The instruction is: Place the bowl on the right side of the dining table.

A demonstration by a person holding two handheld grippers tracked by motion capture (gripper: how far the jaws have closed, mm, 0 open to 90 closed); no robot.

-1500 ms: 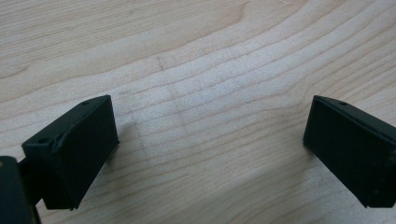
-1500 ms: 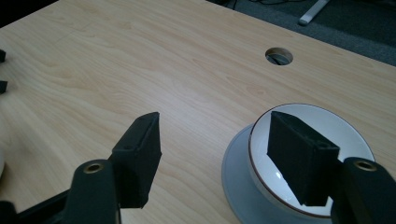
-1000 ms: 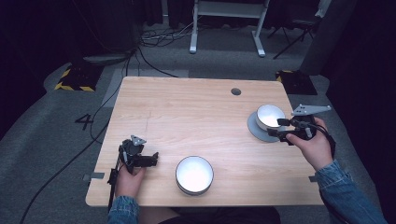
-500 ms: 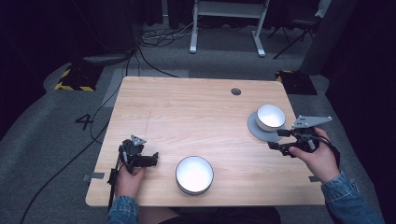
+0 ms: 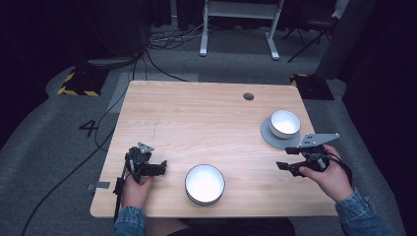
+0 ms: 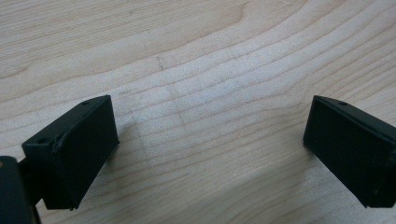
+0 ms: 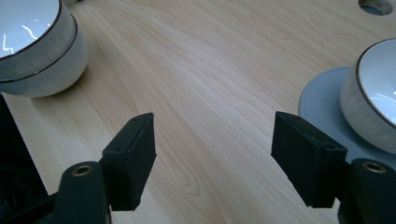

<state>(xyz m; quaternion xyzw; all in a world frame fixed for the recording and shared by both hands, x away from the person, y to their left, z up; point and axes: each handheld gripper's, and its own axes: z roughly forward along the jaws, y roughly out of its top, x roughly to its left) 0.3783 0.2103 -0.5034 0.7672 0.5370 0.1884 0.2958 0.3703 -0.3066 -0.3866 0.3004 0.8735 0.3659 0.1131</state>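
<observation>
Two grippers rest low over the wooden counter (image 5: pixel 206 123), one in each of the person's hands. The left gripper (image 5: pixel 158 168) sits near the counter's near-left corner; in the left gripper view its fingers (image 6: pixel 74 149) are spread wide apart with nothing but bare wood between them. Just beyond those fingertips, toward the middle, stands a stack of white bowls (image 5: pixel 204 184). The right gripper (image 5: pixel 286 165) is released too, its fingers (image 7: pixel 130 156) wide apart over bare wood. Beside its fingers, on the far side, a single white bowl (image 5: pixel 284 123) sits on a grey saucer (image 5: pixel 268 135).
</observation>
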